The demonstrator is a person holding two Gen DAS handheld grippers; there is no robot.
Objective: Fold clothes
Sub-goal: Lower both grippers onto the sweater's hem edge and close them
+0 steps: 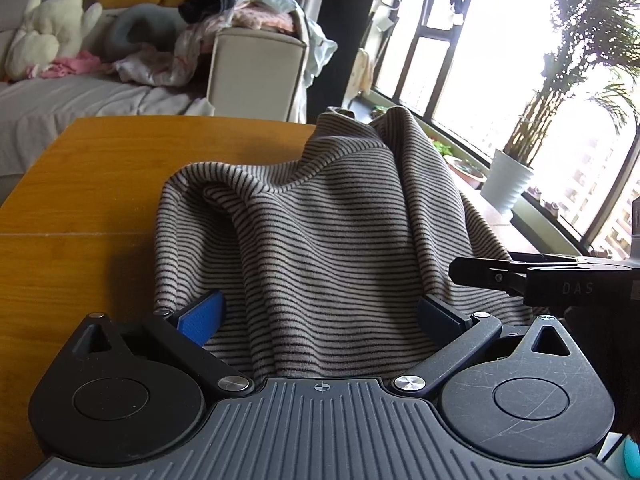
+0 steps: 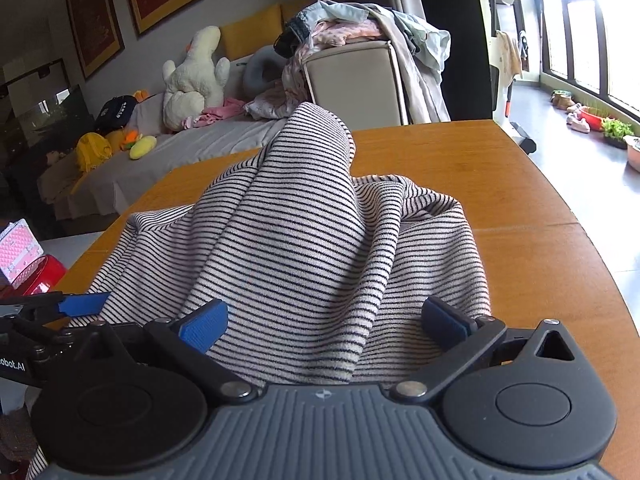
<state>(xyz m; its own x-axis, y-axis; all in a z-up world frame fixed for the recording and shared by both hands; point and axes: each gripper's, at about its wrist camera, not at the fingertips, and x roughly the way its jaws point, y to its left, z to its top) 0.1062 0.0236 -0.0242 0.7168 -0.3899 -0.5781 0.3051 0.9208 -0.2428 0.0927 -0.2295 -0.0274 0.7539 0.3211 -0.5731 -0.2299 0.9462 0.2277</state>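
Observation:
A grey shirt with thin dark stripes lies bunched on the wooden table, rising in a tall fold toward the far side. My left gripper is open, its blue pads wide apart with the shirt's near edge lying between them. In the right wrist view the same shirt peaks at the middle, and my right gripper is open too, with cloth spread between its pads. Each gripper shows in the other's view: the right one at the right edge, the left one at the lower left.
Beyond the table stand a bed with a white plush toy, a beige hamper heaped with clothes, and windows with a potted palm. The table's right part is bare wood. A pink case sits at the far left.

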